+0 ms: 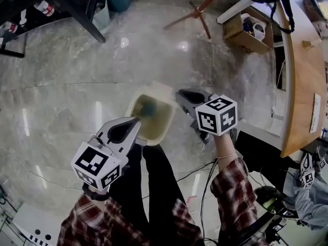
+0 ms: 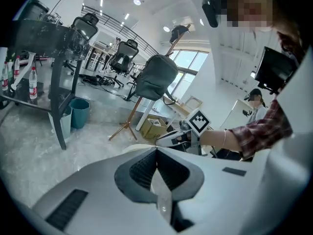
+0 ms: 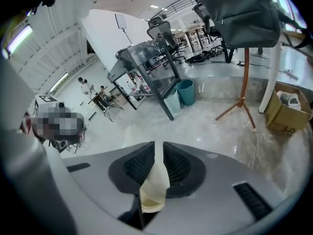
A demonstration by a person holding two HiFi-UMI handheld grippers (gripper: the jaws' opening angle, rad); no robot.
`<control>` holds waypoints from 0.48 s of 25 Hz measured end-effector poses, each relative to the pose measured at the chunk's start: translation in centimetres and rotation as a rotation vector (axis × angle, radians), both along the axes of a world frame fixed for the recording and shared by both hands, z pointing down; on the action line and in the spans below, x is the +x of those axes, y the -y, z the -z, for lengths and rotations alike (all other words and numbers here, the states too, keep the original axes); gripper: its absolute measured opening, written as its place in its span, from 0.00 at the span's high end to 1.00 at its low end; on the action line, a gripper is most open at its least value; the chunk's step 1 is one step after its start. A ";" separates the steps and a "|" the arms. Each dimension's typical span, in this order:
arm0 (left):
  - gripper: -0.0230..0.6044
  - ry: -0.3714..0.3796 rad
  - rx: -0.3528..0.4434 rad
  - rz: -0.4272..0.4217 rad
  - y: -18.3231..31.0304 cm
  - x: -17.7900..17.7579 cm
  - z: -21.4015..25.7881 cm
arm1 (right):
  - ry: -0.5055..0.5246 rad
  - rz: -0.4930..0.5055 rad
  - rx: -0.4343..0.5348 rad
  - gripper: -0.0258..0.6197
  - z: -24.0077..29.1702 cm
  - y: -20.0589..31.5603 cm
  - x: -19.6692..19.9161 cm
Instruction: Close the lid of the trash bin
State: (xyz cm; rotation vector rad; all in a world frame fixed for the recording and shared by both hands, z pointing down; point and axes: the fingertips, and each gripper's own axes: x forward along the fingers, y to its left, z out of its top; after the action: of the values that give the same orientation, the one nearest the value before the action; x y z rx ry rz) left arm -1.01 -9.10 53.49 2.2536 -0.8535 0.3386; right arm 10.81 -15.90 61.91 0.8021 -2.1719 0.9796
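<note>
Plaid sleeves [image 1: 231,180] come first, one arm to each side, and the cream bin [image 1: 167,125] stands on the floor right at the person's feet, between the two claws. It is open, with something dark [image 1: 149,107] lying inside.

The lid [image 1: 157,88] sits up at the far edge of the opening, away from the person, with its long edge running across from left to right. To shut it, I'd judge, it has to swing down toward the person over the mouth.

The right claw [image 1: 180,94] is the nearer one: its tips meet the far right corner, just where the lid joins the bin. Its own view shows the jaws drawn almost together on a strip of cream plastic (the lid's edge, as best I can tell).

The left claw [image 1: 135,122] touches the near left rim. Its jaws are pinched in as well, with only a thin pale edge between them, most likely the rim, so it looks set to steady the bin.
</note>
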 end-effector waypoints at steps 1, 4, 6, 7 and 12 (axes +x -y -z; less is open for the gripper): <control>0.95 0.001 -0.001 0.000 -0.1 -0.2 -0.1 | 0.003 0.010 -0.011 0.89 -0.1 -0.6 -0.3; 0.94 0.005 -0.006 0.000 -0.3 -0.5 -0.4 | 0.008 0.050 -0.048 0.89 -0.6 -2.9 -1.3; 0.95 0.006 -0.005 -0.003 -0.2 -0.6 -0.4 | 0.007 0.064 -0.065 0.89 -1.0 -4.2 -1.8; 0.95 0.007 -0.004 -0.004 -0.2 -0.6 -0.4 | 0.011 0.065 -0.075 0.89 -1.1 -4.9 -2.0; 0.94 0.005 0.000 -0.013 -0.6 -0.4 -0.6 | 0.041 0.055 -0.115 0.89 -1.5 -7.9 -2.8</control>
State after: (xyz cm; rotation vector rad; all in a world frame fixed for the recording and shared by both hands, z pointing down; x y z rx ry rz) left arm -1.41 -8.53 54.04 2.2597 -0.8419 0.3505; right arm 7.98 -8.05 63.45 0.6701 -2.1388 1.0904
